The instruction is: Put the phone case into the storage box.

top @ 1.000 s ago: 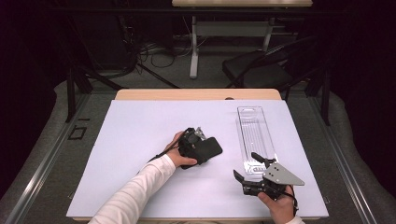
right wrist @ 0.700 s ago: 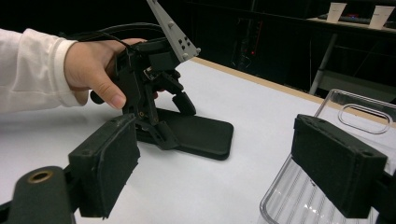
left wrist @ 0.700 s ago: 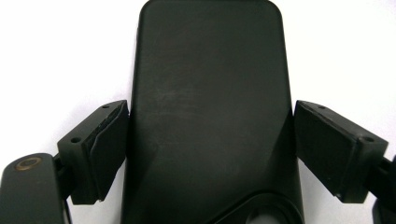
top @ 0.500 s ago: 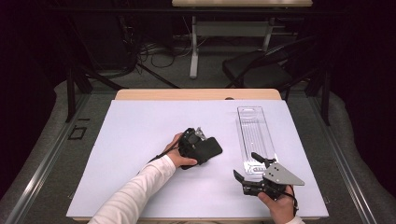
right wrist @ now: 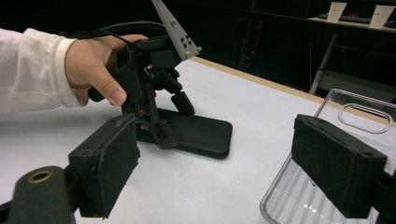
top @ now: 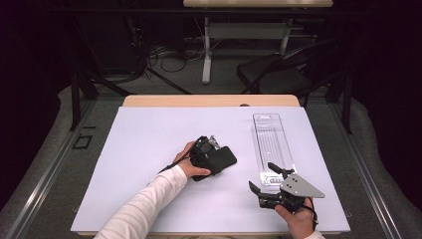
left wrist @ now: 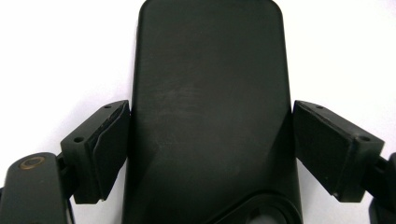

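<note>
From the high view, the left tongs (top: 215, 153) sit near the middle of the bench (top: 149, 149), lowered over a flat black case (top: 225, 158) that lies on the white top. The right tongs (top: 261, 191) hover off to the right, near the front edge, with their jaws spread wide and nothing between them; a clear plastic tray (top: 271, 144) stretches away just beyond them.

In the left gripper view, the black case (left wrist: 210, 116) runs straight up between the jaws. The left pad (left wrist: 109, 149) sits right against its edge, while the right pad (left wrist: 324, 149) looks just clear of the other edge, so the left tongs straddle the case but are not clamped tight on it.

In the right gripper view, the right tongs (right wrist: 215, 168) stand wide open and empty. Beyond them a hand (right wrist: 100, 60) holds the left tongs (right wrist: 170, 119) down over the case (right wrist: 196, 135), and the clear tray (right wrist: 327, 186) lies under the right-hand jaw
</note>
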The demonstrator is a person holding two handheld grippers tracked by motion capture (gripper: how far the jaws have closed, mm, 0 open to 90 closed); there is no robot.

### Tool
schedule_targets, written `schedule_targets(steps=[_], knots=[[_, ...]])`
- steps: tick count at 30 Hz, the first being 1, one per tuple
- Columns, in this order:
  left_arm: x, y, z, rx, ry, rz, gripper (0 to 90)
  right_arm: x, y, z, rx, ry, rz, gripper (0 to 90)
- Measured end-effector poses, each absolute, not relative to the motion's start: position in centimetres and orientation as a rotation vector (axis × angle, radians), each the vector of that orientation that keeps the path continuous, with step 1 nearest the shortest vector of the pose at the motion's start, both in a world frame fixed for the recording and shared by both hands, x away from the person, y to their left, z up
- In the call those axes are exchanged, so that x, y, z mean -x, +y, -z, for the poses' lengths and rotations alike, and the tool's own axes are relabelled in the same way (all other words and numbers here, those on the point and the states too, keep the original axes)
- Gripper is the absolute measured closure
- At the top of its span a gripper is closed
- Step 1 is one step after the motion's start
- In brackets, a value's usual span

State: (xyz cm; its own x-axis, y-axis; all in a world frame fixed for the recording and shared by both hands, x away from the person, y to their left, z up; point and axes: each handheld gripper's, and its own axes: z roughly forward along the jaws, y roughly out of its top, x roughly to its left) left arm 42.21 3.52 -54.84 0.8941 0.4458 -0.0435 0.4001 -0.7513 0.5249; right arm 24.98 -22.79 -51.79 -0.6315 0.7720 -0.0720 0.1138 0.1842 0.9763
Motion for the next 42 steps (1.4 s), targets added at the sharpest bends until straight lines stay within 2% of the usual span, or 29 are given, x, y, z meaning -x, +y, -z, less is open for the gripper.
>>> schedule_targets(steps=[15,42], knots=[[-41.8,4.3,53.5,-2.515,0.681,-0.044,14.7,-25.0,-22.7,51.8,-0.824,1.89,-1.483,14.0],[-39.1,5.2,49.8,-2.517,0.664,0.004,14.9,-25.0,-22.5,51.6,-0.829,1.902,-1.467,13.9]])
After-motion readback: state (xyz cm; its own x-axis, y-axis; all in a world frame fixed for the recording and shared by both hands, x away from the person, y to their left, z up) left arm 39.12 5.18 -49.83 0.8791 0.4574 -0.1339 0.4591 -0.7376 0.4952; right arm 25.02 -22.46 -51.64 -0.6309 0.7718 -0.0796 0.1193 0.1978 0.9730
